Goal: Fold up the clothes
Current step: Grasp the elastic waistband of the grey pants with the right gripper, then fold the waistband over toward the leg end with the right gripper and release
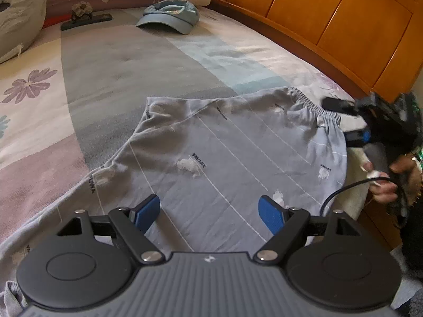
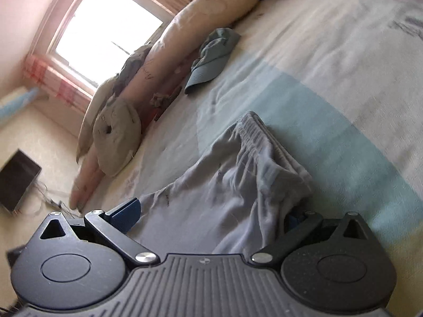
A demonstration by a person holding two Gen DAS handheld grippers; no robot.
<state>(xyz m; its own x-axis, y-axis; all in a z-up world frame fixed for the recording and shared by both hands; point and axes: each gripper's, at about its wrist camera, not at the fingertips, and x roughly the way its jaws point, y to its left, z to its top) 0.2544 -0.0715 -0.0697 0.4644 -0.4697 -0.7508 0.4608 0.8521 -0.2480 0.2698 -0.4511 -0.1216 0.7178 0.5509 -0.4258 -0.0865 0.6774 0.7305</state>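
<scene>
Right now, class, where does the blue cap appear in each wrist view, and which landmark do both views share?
Left wrist view: the blue cap lies at top centre, on the bed near the pillows.
Right wrist view: the cap lies upper centre, beside the long pillow.
Shared landmark: the grey trousers' elastic waistband.

Soft matt grey cloth trousers (image 1: pixel 224 153), glossy lacquered wood headboard (image 1: pixel 330 21), matt black plastic left gripper (image 1: pixel 210 211) with textured blue pads.
</scene>
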